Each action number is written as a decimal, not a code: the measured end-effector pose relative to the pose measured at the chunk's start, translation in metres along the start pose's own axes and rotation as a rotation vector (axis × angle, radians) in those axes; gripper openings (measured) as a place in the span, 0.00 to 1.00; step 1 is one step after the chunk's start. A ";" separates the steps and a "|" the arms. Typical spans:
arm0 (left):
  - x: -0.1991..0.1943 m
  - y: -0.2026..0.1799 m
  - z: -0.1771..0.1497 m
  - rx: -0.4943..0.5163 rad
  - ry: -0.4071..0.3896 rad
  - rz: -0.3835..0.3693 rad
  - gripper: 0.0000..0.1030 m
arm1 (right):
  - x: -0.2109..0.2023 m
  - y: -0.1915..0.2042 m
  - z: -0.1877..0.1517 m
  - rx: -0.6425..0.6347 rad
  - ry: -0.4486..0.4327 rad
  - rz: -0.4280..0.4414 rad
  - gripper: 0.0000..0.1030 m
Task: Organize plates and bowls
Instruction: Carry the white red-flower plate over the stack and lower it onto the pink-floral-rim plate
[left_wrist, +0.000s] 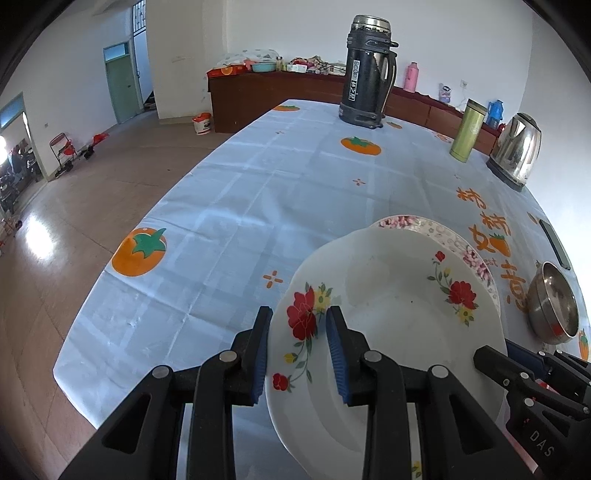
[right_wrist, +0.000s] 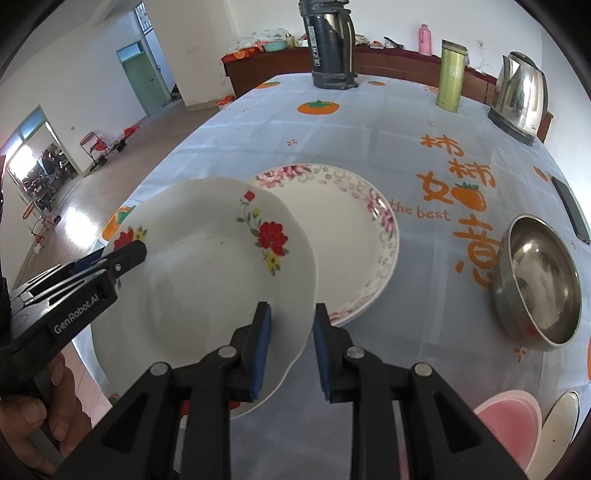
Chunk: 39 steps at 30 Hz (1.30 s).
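Note:
A white plate with red flowers (left_wrist: 391, 317) (right_wrist: 207, 280) is held above the table, overlapping a larger pink-flowered plate (left_wrist: 443, 236) (right_wrist: 347, 236) that lies on the tablecloth. My left gripper (left_wrist: 297, 354) grips the red-flower plate's left rim; it also shows in the right wrist view (right_wrist: 122, 258). My right gripper (right_wrist: 290, 350) grips the plate's right rim; it also shows in the left wrist view (left_wrist: 491, 358). A steel bowl (left_wrist: 552, 302) (right_wrist: 539, 280) sits to the right.
A black thermos (left_wrist: 369, 70) (right_wrist: 330, 44), a green flask (left_wrist: 467, 129) (right_wrist: 450, 74) and a steel kettle (left_wrist: 517, 147) (right_wrist: 521, 96) stand at the table's far side. A phone (right_wrist: 570, 208) lies at the right edge. A pink bowl (right_wrist: 509, 424) and a white bowl (right_wrist: 557, 428) sit near right.

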<state>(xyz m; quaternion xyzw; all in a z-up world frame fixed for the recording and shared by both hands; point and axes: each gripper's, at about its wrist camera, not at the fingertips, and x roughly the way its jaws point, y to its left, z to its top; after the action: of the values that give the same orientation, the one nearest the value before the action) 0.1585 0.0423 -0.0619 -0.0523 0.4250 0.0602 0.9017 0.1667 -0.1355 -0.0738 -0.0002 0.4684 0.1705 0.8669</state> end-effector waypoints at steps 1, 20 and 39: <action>0.000 -0.001 0.000 0.002 0.000 -0.001 0.31 | 0.000 -0.001 0.000 0.001 -0.001 0.000 0.23; -0.005 -0.020 0.001 0.024 -0.009 -0.030 0.31 | -0.012 -0.015 -0.005 0.022 -0.017 -0.019 0.23; 0.008 -0.040 0.020 0.062 -0.019 -0.065 0.31 | -0.016 -0.035 0.006 0.063 -0.037 -0.065 0.23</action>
<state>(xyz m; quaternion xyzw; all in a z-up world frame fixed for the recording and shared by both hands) 0.1847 0.0058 -0.0542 -0.0372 0.4160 0.0183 0.9084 0.1741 -0.1720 -0.0628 0.0150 0.4570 0.1275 0.8802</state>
